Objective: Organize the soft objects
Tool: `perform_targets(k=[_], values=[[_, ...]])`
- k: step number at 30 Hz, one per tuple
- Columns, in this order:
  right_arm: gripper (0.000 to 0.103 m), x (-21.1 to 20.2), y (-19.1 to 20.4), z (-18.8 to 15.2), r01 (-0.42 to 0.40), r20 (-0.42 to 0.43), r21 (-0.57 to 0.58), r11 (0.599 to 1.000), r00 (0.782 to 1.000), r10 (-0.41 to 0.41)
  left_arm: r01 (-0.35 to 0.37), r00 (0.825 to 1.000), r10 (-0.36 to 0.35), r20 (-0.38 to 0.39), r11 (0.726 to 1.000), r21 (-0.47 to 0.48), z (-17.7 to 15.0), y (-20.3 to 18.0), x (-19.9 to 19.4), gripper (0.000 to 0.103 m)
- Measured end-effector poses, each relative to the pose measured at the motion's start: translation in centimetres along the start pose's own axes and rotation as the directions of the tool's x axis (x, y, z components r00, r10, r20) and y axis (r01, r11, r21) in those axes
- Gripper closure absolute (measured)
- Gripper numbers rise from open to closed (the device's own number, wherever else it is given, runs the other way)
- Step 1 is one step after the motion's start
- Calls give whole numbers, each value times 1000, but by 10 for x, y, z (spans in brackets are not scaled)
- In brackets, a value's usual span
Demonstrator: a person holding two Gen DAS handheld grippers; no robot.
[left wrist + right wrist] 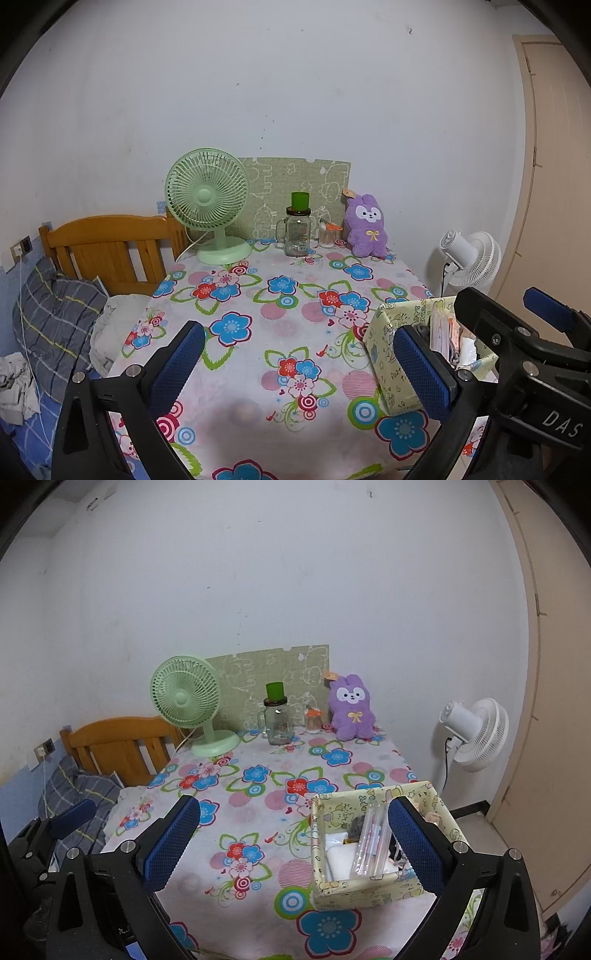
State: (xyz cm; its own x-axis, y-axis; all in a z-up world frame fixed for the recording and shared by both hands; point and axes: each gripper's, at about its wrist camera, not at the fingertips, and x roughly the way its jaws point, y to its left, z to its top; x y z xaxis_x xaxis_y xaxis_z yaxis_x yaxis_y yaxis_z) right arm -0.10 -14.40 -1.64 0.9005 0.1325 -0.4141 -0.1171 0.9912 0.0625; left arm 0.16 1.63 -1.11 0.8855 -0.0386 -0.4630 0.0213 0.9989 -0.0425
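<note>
A purple plush rabbit (365, 227) (351, 709) sits upright at the far right of the flowered table, against the wall. A pale yellow patterned box (373, 890) (388, 373) stands near the table's front right; it holds clear packets, a white cloth and small items. My left gripper (299, 365) is open over the front of the table, with nothing between its blue pads. My right gripper (291, 842) is open too and empty; its right finger (417, 845) stands in front of the box. The right gripper also shows at the right edge of the left wrist view.
At the back of the flowered tablecloth (280, 332) stand a green desk fan (207, 206), a glass jar with a green cup on top (297, 229) and a small cotton-swab jar (327, 234). A wooden bed headboard (110, 251) and a pillow lie left; a white floor fan (472, 731) stands right.
</note>
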Motion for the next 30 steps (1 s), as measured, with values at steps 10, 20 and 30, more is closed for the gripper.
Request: perform_targets(k=[10, 20, 30], values=[[0, 3, -5, 4, 2, -1, 11, 1000, 1000, -2, -13, 1000, 13, 3, 1000, 6, 5, -9, 5, 0], [0, 4, -11, 5, 2, 3, 14, 1000, 1000, -3, -27, 1000, 27, 8, 1000, 12, 7, -12, 4, 0], [0, 6, -17, 6, 0, 0, 28, 1000, 1000, 0, -27, 1000, 27, 6, 999, 19, 8, -15, 6, 0]])
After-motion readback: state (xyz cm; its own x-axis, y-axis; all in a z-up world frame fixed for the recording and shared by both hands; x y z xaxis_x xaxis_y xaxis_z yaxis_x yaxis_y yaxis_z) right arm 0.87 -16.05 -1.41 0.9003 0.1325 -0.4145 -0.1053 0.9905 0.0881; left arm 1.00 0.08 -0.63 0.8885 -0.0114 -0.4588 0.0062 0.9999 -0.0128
